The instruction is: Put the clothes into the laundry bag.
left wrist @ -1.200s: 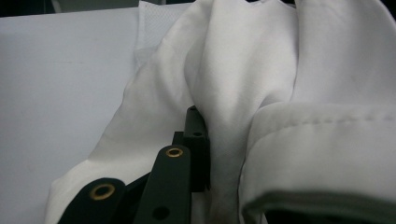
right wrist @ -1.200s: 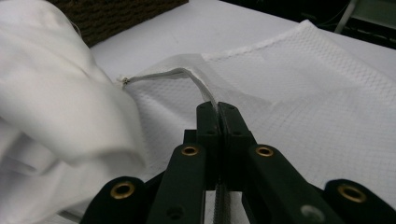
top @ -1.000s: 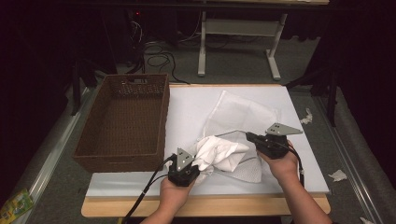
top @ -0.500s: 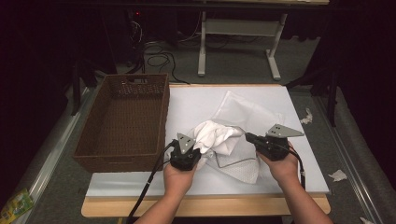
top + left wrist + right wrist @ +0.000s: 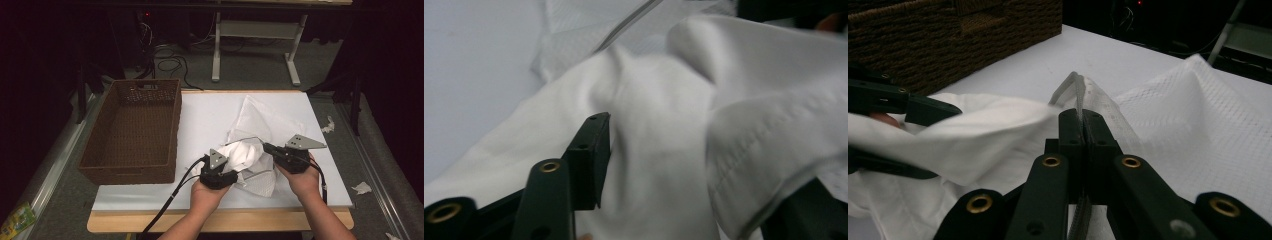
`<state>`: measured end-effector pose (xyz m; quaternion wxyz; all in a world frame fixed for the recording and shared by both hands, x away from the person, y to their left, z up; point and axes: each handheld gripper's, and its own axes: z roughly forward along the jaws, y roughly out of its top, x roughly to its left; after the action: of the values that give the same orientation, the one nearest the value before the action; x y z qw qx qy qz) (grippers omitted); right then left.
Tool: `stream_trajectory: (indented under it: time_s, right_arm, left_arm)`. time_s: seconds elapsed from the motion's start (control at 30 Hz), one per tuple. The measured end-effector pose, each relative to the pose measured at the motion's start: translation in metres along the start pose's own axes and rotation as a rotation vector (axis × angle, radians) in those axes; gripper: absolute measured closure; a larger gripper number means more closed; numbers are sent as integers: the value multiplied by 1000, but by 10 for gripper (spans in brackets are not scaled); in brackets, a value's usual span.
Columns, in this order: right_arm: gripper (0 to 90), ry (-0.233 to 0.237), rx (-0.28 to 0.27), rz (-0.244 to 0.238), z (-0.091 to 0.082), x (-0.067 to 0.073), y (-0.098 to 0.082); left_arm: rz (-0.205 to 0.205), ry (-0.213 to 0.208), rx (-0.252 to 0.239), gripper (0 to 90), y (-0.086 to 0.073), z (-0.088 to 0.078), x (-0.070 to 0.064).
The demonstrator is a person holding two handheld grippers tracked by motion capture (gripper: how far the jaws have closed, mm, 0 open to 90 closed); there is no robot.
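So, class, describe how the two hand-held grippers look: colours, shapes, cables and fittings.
The left gripper and right gripper are black, each topped by a grey three-cornered plate and trailing a black cable. Their flat black jaws carry brass-coloured rivets. The forearms are bare, with no sleeves in sight.

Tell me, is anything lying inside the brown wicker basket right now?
No, the high view shows the wicker basket with a bare woven bottom; the white cloth lies on the table beside it.

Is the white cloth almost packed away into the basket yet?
Not yet. The basket holds nothing. The mesh bag lies on the table, and the right gripper is shut on its edge. The left gripper, jaws just opened, has the white cloth loose between them. The cloth sits bunched at the bag, so any packing is left.
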<state>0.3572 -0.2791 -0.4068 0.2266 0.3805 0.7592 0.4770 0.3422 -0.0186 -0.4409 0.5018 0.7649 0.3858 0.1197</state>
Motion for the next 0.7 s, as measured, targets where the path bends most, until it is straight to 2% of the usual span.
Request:
stream_trajectory:
  time_s: [0.03,0.07,0.1,0.2,0.3,0.33,0.4,0.43,0.47,0.53,0.57,0.63,0.7]
  right_arm:
    - [893,0,0,0,0,0,0]
    - [893,0,1,-2,0,1,0]
    - [893,1,-4,-13,-1,3,0]
    - [893,-4,-3,-20,-2,5,0]
    - [893,-5,-4,-25,-3,5,-1]
    - [894,-5,0,-16,-3,4,-2]
    - [893,-4,2,-15,-3,4,-3]
    - [893,-4,3,-11,-2,4,-4]
    - [893,-4,3,-11,-2,4,-4]
    - [893,-4,11,-18,-1,4,-4]
    - [893,-3,9,-18,-1,4,-4]
    - [893,-7,12,-14,-1,4,-5]
    - [893,-8,16,-13,-2,5,-6]
  left_arm:
    - [0,0,0,434,0,0,0]
    - [12,-25,-8,434,0,-4,-3]
    - [22,-64,-14,394,-1,-8,-6]
    - [55,-91,-32,332,-2,-19,-8]
    - [71,-81,-60,253,-5,-26,-4]
    - [56,-54,-72,218,-7,-31,4]
    - [30,-24,-77,178,-9,-34,16]
    - [25,-4,-80,163,-11,-35,20]
    - [25,-4,-80,152,-11,-35,20]
    - [12,18,-66,144,-15,-33,30]
    - [-2,23,-27,142,-21,-27,37]
    - [-12,6,21,143,-25,-19,40]
    - [-4,-4,46,162,-27,-13,38]
